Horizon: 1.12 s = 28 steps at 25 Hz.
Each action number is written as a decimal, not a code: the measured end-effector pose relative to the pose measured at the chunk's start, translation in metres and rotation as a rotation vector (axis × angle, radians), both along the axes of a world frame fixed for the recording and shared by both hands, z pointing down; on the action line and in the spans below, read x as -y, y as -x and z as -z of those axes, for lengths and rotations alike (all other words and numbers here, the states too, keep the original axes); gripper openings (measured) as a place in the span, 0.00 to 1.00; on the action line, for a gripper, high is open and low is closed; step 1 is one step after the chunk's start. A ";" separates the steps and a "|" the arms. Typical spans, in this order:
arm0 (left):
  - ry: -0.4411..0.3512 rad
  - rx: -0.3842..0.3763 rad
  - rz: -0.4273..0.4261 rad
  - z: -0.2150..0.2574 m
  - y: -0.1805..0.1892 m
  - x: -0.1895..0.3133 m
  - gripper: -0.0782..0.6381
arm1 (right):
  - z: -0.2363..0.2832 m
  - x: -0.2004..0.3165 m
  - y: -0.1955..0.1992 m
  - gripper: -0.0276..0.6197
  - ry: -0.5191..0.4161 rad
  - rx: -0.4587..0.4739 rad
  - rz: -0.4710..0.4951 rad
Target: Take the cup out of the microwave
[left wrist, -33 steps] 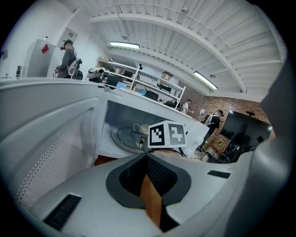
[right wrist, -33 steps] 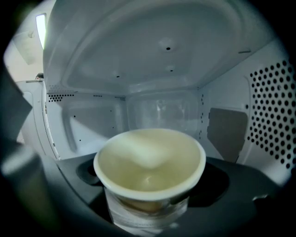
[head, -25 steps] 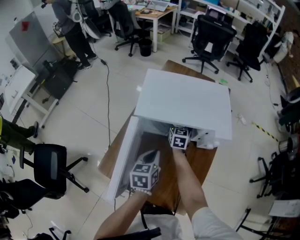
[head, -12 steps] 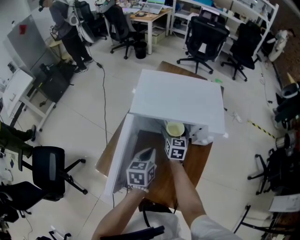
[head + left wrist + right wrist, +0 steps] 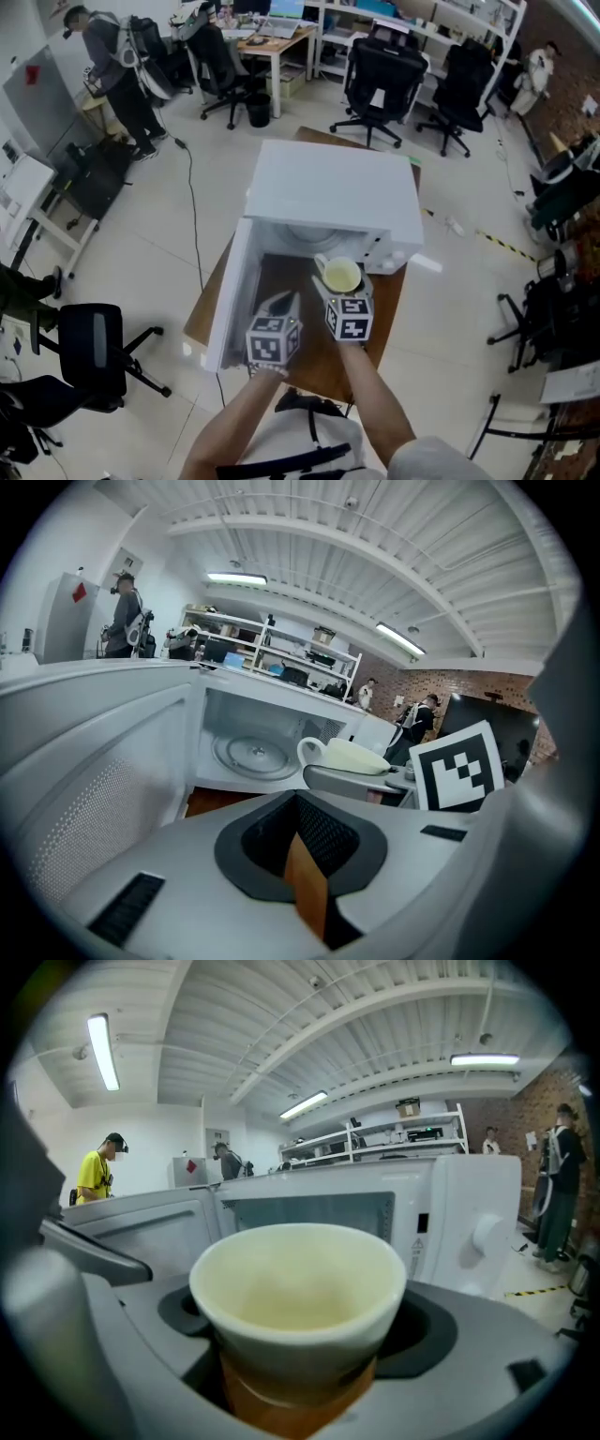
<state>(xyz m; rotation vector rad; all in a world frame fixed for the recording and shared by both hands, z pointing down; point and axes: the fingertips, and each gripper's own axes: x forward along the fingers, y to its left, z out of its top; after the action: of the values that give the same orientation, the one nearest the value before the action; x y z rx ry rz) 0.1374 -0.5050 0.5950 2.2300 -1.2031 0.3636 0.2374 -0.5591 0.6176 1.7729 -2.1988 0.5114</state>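
The white microwave (image 5: 328, 192) stands on a wooden table (image 5: 382, 314), with its door (image 5: 230, 295) swung open to the left. My right gripper (image 5: 341, 289) is shut on a pale yellow cup (image 5: 341, 276) and holds it upright in front of the open cavity, clear of it. In the right gripper view the cup (image 5: 300, 1302) fills the space between the jaws of the right gripper (image 5: 300, 1354), with the microwave (image 5: 403, 1218) behind. My left gripper (image 5: 284, 305) hovers beside the door, shut and empty. In the left gripper view the cup (image 5: 352, 757) sits right of the bare glass turntable (image 5: 253, 755).
Office chairs (image 5: 380, 66) and desks stand behind the table. A black chair (image 5: 89, 342) is at the left on the tiled floor. People (image 5: 117, 66) stand at the far left. The table's bare wood lies under the open door.
My right gripper has drawn the cup out of the microwave cavity, toward me and a little upward. The left gripper has shifted only slightly.
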 end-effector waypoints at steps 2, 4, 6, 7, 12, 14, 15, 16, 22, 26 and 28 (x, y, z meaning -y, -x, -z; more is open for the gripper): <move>-0.007 -0.009 -0.008 0.004 0.000 -0.008 0.10 | 0.014 -0.013 -0.002 0.78 -0.012 0.007 0.002; -0.019 -0.014 -0.019 0.009 -0.001 -0.016 0.10 | 0.030 -0.027 -0.003 0.78 -0.024 0.016 0.004; -0.033 -0.018 -0.028 0.015 -0.001 -0.023 0.10 | 0.044 -0.040 -0.004 0.78 -0.031 0.022 0.008; -0.040 -0.022 -0.031 0.017 -0.001 -0.026 0.10 | 0.050 -0.046 -0.004 0.78 -0.034 0.026 0.008; -0.080 -0.031 -0.051 0.034 0.001 -0.038 0.10 | 0.077 -0.077 -0.011 0.78 -0.047 0.063 -0.016; -0.092 -0.029 -0.062 0.038 0.001 -0.044 0.10 | 0.085 -0.090 -0.013 0.78 -0.051 0.076 -0.025; -0.098 -0.026 -0.066 0.039 0.001 -0.047 0.10 | 0.089 -0.097 -0.014 0.78 -0.055 0.076 -0.027; -0.102 -0.023 -0.068 0.041 0.001 -0.050 0.10 | 0.094 -0.104 -0.014 0.78 -0.059 0.073 -0.027; -0.111 -0.018 -0.066 0.044 0.010 -0.061 0.10 | 0.110 -0.143 -0.003 0.78 -0.065 0.064 -0.023; -0.124 -0.006 -0.078 0.048 0.013 -0.069 0.10 | 0.112 -0.160 0.003 0.78 -0.074 0.062 -0.041; -0.125 -0.003 -0.089 0.048 0.013 -0.074 0.10 | 0.112 -0.166 0.003 0.78 -0.072 0.081 -0.055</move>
<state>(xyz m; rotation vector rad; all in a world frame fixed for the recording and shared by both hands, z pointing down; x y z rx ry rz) 0.1246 -0.4306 0.5465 2.3955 -1.1564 0.3277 0.2349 -0.3932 0.5055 1.8848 -2.2546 0.5313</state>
